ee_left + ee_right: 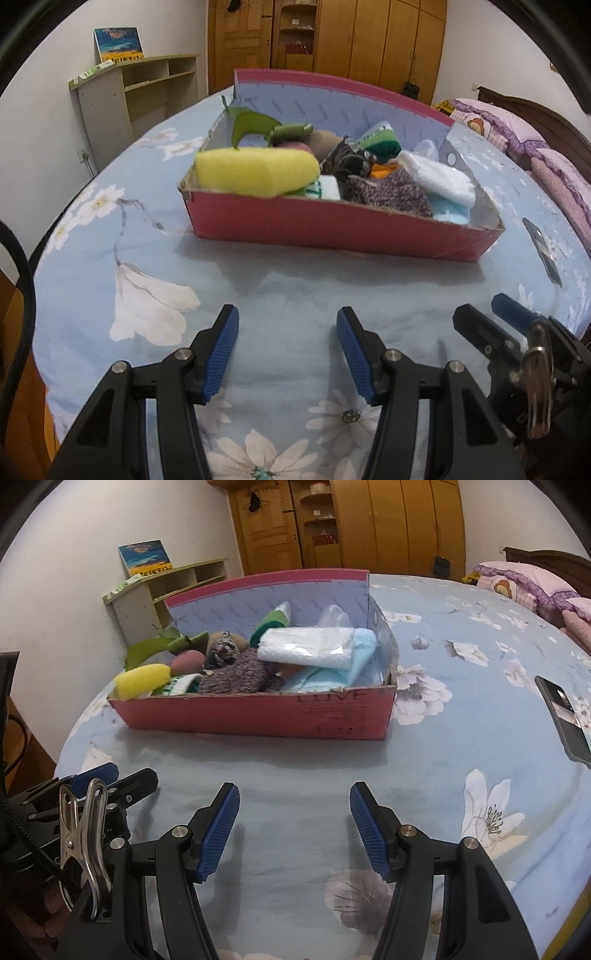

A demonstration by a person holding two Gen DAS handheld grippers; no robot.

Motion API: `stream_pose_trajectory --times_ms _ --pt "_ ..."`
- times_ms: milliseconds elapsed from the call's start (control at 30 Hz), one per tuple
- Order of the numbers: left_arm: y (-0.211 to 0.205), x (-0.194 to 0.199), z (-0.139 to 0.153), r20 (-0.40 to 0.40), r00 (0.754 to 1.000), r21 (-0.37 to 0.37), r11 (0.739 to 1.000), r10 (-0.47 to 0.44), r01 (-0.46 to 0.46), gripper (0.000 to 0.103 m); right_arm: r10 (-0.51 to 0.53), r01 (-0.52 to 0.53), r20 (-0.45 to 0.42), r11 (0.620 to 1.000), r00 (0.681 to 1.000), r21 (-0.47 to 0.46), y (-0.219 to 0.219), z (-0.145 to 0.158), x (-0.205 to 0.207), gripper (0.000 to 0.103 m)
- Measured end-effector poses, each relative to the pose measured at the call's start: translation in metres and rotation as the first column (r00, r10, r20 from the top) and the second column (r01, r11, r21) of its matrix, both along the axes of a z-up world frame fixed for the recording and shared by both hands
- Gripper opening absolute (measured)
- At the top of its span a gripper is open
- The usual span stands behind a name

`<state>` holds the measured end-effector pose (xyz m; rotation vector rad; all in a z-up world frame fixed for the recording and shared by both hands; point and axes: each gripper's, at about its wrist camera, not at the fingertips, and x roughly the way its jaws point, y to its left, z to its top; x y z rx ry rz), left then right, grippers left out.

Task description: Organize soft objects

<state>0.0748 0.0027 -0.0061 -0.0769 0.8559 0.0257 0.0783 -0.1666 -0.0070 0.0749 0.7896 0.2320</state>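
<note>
A red cardboard box (332, 230) (258, 716) with a raised lid sits on a blue floral bedsheet (147, 229). It is packed with soft things: a yellow sponge (255, 170) (142, 681), a grey knitted piece (391, 192) (236, 675), a white folded cloth (439, 175) (308, 646), green leaf-shaped fabric (251, 123) and light blue cloth (360, 653). My left gripper (287, 325) is open and empty, low over the sheet in front of the box. My right gripper (294, 801) is also open and empty, beside the left one, whose fingers (125, 781) show at the left edge.
A dark phone (543, 253) (565, 716) lies on the sheet to the right of the box. Pink pillows (528, 585) lie at the far right. A low shelf unit (140, 96) stands beyond the bed on the left, wooden wardrobes (369, 37) behind.
</note>
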Motion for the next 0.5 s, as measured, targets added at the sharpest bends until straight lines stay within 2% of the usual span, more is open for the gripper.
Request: stream_pose_trajectory --times_ms 267,500 --pt "-0.001 0.005 -0.012 -0.018 1.000 0.014 1.000 -0.007 0.007 0.059 -0.010 0.010 -0.039 1.000 0.999 0.004 -0.001 -0.017 0.008 0.064" --pt "-0.004 0.006 -0.016 -0.016 1.000 0.017 1.000 -0.009 0.009 0.061 -0.015 0.015 -0.037 1.000 0.999 0.004 -0.001 -0.021 0.007 0.064"
